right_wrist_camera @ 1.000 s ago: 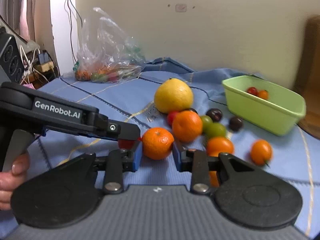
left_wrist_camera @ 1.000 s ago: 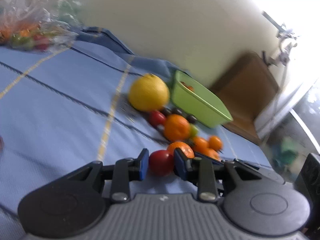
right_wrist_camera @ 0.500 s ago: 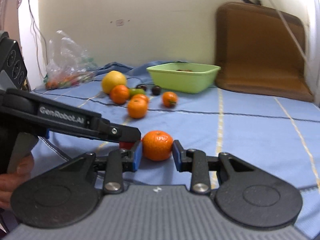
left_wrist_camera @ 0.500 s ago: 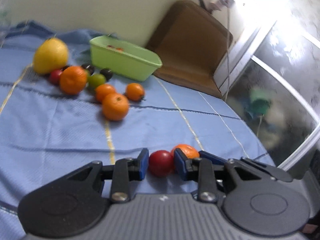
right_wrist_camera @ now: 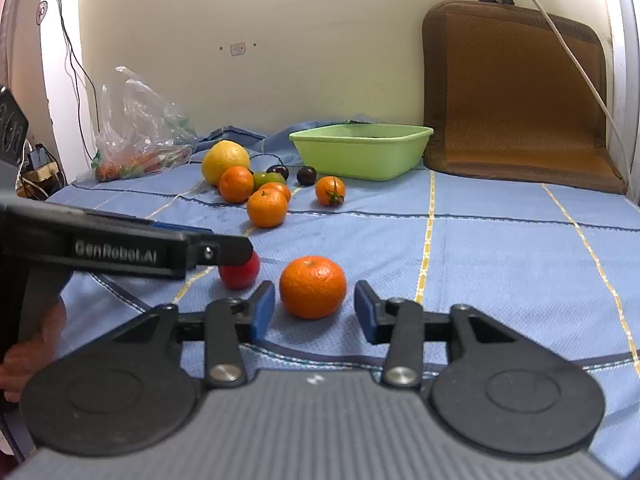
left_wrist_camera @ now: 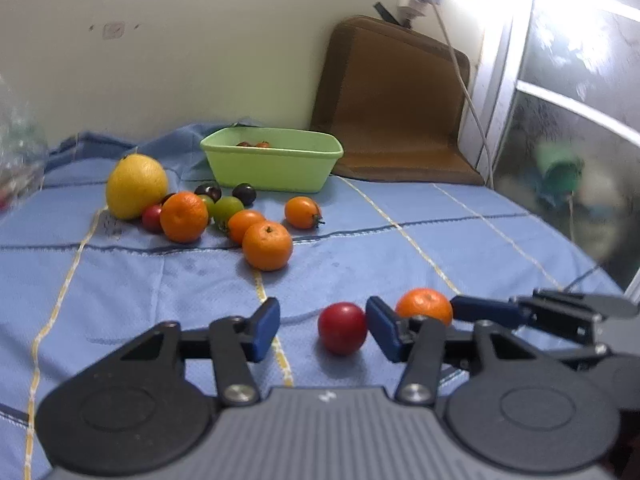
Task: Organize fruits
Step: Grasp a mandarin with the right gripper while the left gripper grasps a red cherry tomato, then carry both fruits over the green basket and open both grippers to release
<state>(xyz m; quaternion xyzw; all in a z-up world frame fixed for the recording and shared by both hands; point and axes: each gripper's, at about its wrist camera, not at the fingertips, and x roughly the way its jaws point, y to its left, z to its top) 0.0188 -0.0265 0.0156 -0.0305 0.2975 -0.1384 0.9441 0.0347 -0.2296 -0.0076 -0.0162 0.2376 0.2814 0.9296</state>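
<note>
My left gripper [left_wrist_camera: 322, 330] is open; a red tomato [left_wrist_camera: 342, 329] lies on the blue cloth between its jaws, close to the right one. My right gripper [right_wrist_camera: 315, 310] is open around a mandarin [right_wrist_camera: 313, 287] resting on the cloth. That mandarin also shows in the left wrist view [left_wrist_camera: 424, 306], and the tomato in the right wrist view [right_wrist_camera: 240, 271], partly behind the left gripper's finger. Farther back lies a fruit pile: a yellow citrus [left_wrist_camera: 137, 186], mandarins [left_wrist_camera: 267, 246], green and dark small fruits. A green tub [left_wrist_camera: 272, 164] holds small tomatoes.
A brown cushion [right_wrist_camera: 516, 92] leans on the wall at the back right, with a white cable [right_wrist_camera: 568, 48] hanging over it. A clear plastic bag [right_wrist_camera: 136, 140] of produce sits at the back left. A window edge [left_wrist_camera: 560, 120] bounds the right side.
Both grippers have opened and let go: the tomato and the mandarin now rest on the cloth. Before that, both carried the fruit away from the pile toward the near side.
</note>
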